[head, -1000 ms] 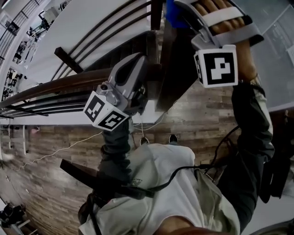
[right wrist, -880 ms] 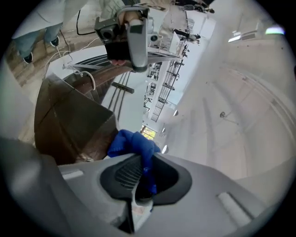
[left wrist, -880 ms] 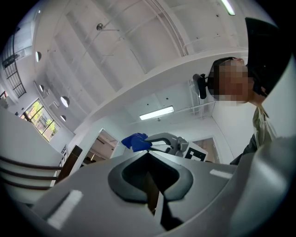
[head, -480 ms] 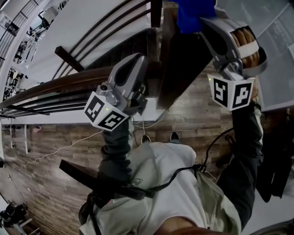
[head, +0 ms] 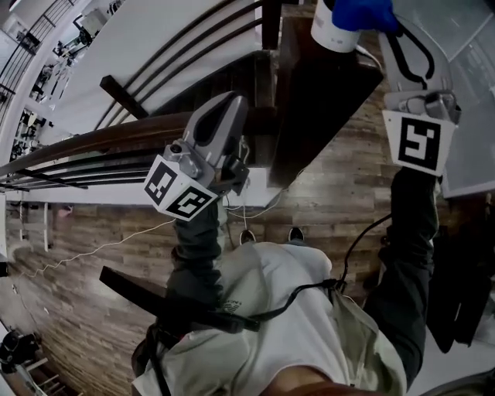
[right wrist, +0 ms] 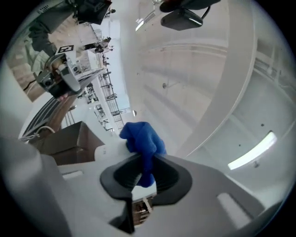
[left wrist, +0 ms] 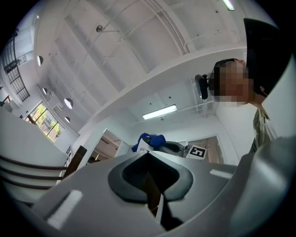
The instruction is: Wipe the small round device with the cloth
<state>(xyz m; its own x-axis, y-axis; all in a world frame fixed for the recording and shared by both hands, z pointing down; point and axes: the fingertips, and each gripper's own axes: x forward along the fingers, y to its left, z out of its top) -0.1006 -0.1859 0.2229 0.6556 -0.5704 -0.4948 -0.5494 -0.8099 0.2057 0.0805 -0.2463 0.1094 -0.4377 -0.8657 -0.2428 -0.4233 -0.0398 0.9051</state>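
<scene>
The small round white device (head: 331, 32) sits on top of a dark brown post (head: 321, 93) at the upper middle of the head view. My right gripper (head: 374, 22) is shut on a blue cloth (head: 362, 11), and the bunched cloth lies against the device's top edge. In the right gripper view the cloth (right wrist: 141, 138) sticks out past the right gripper (right wrist: 147, 161), with the device (right wrist: 105, 152) just to its left. My left gripper (head: 230, 102) hovers left of the post, raised and shut with nothing in it. From the left gripper (left wrist: 149, 159) I see the cloth (left wrist: 152, 138) ahead.
A curved wooden handrail (head: 93, 143) with dark rails runs left of the post. Wood-plank floor (head: 93, 255) lies far below, with a thin white cable (head: 100, 251) across it. A pale panel (head: 472, 85) stands at the right. The person's torso (head: 294, 309) fills the lower part.
My right gripper has swung up and away with the blue cloth, turning so the cloth now meets the white device on the post. The left gripper has stayed in place.
</scene>
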